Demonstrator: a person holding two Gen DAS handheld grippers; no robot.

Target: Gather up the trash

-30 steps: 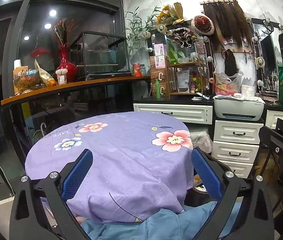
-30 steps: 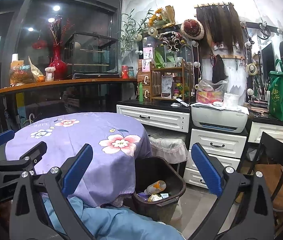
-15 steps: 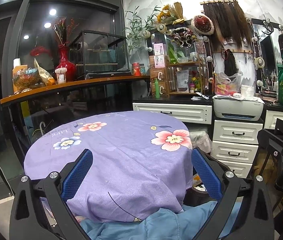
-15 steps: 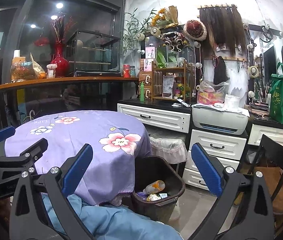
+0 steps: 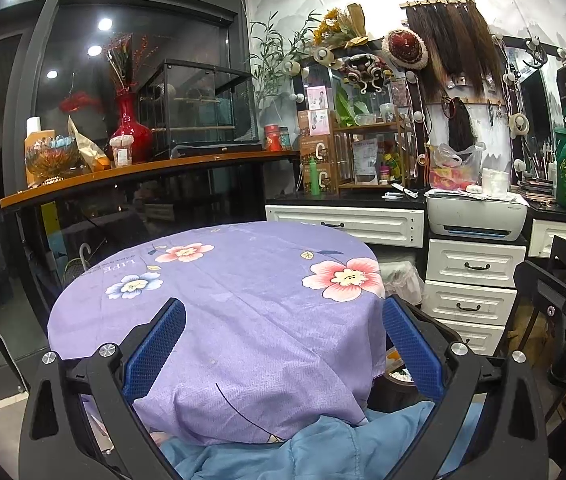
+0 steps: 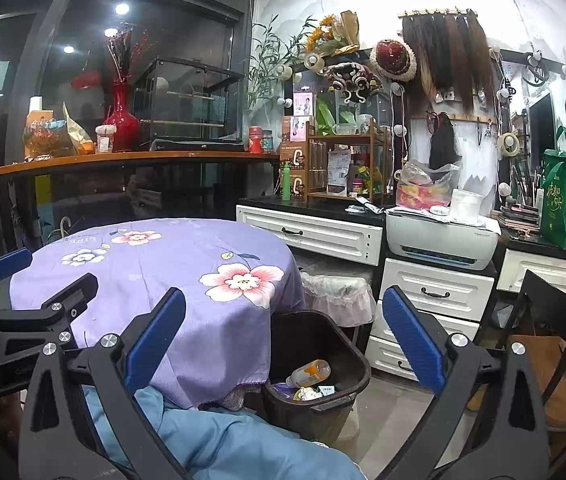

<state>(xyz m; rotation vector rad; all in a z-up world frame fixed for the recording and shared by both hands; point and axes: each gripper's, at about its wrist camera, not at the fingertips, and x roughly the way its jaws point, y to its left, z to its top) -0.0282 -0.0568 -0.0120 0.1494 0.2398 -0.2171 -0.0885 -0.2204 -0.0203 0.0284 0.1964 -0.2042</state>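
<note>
Both grippers held wide apart and empty over a round table, with the trash already in the bin beside it.

Nearest, a fold of blue fabric (image 5: 323,448) lies low between the spread fingers of the left gripper (image 5: 283,344), which hold nothing; beyond them stretches the purple flowered tablecloth (image 5: 243,304). The right gripper (image 6: 283,336) has its fingers just as widely spread and empty, and between them, a little ahead, stands the dark trash bin (image 6: 347,364) just beside the table's edge, with an orange-labelled bottle (image 6: 309,373) and crumpled scraps (image 6: 307,393) lying inside. Further off, past the right finger, are white drawers (image 6: 435,292) carrying a printer (image 6: 441,242); past the left finger, a red vase (image 6: 121,120) stands on a wooden counter (image 6: 135,158).
</note>
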